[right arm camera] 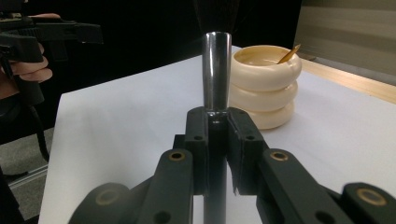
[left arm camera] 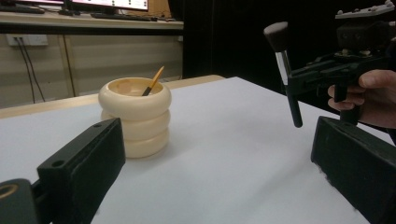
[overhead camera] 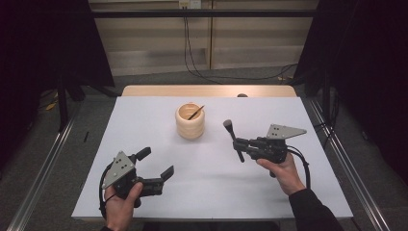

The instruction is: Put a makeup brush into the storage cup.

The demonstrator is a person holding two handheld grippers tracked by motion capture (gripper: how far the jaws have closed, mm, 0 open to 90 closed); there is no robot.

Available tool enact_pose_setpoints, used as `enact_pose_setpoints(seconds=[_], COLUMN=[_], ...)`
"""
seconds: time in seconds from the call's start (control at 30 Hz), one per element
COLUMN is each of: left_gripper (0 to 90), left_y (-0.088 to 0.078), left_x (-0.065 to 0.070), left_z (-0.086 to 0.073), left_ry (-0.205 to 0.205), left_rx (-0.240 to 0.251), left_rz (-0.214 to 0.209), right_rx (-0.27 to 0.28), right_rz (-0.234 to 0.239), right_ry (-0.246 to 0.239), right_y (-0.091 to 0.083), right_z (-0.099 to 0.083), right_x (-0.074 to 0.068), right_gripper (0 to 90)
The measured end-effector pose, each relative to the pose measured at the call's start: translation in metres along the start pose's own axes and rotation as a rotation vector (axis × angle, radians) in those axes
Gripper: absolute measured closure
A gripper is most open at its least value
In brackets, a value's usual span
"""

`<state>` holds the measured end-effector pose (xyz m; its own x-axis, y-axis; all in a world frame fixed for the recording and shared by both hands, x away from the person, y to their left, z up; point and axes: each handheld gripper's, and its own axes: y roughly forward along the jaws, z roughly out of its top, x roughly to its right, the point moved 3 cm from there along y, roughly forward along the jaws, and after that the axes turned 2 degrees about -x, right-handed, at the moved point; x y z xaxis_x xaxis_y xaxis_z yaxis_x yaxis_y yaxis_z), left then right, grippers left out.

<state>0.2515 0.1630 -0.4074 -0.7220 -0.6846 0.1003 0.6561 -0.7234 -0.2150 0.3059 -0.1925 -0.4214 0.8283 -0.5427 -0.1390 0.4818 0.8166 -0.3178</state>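
White table [overhead camera: 144,115] amid dark curtains: left tongs [overhead camera: 156,163] gape empty, right tongs [overhead camera: 239,143] clamp a makeup brush [overhead camera: 234,139]

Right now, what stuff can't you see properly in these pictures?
- Brush: in the right gripper view the top edge cuts off its bristles, and the right gripper covers its lower handle.
- Stick in the cup: the cup wall hides its lower end in every view, so what it is stays unclear.
- Dark thing at the table's far edge: too small in the high view.
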Motion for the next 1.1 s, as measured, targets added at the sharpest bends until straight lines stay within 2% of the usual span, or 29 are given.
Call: enact_pose_setpoints(seconds=[0.07, 0.1, 0.13, 0.2, 0.63, 0.7, 0.77, 0.83, 0.9, 0.97, 1.0, 1.1], left_gripper=[3.0, 3.0, 3.0, 3.0, 3.0, 3.0, 3.0, 3.0, 3.0, 3.1, 3.0, 2.6], left_y=[0.004, 0.005, 0.007, 0.01, 0.033, 0.037, 0.041, 0.046, 0.052, 0.056, 0.059, 0.064], left_x=[0.002, 0.003, 0.005, 0.008, 0.022, 0.024, 0.025, 0.026, 0.03, 0.032, 0.034, 0.037], left_z=[0.002, 0.004, 0.005, 0.008, 0.022, 0.023, 0.025, 0.026, 0.026, 0.026, 0.027, 0.029], left_ry=[0.016, 0.01, 0.013, 0.017, 0.046, 0.04, 0.052, 0.052, 0.067, 0.087, 0.066, 0.072], left_rx=[-0.006, -0.004, -0.004, -0.003, -0.002, -0.001, -0.006, -0.004, -0.016, -0.019, -0.005, -0.007], left_rz=[-0.001, -0.003, -0.025, -0.022, -0.081, -0.09, -0.09, -0.11, -0.136, -0.144, -0.149, -0.168], right_rx=[0.0, -0.003, -0.004, -0.005, -0.015, -0.019, -0.018, -0.014, -0.01, -0.008, -0.009, -0.015], right_rz=[0.012, 0.012, 0.015, 0.017, 0.056, 0.05, 0.051, 0.055, 0.062, 0.059, 0.063, 0.082], right_ry=[-0.004, -0.006, -0.005, -0.008, -0.017, -0.02, -0.017, -0.018, -0.02, -0.018, -0.02, -0.023], right_y=[0.002, 0.003, 0.004, 0.005, 0.016, 0.018, 0.019, 0.019, 0.02, 0.02, 0.021, 0.024], right_z=[0.0, 0.0, 0.0, 0.0, 0.0, -0.001, 0.0, 0.001, 0.001, 0.002, 0.002, 0.001], right_x=[-0.002, -0.002, -0.004, -0.004, -0.015, -0.016, -0.017, -0.018, -0.019, -0.02, -0.021, -0.023], right_gripper=[79.2, 79.2, 79.2, 79.1, 79.1, 79.1, 79.1, 79.1, 79.2, 79.2, 79.2, 79.1])
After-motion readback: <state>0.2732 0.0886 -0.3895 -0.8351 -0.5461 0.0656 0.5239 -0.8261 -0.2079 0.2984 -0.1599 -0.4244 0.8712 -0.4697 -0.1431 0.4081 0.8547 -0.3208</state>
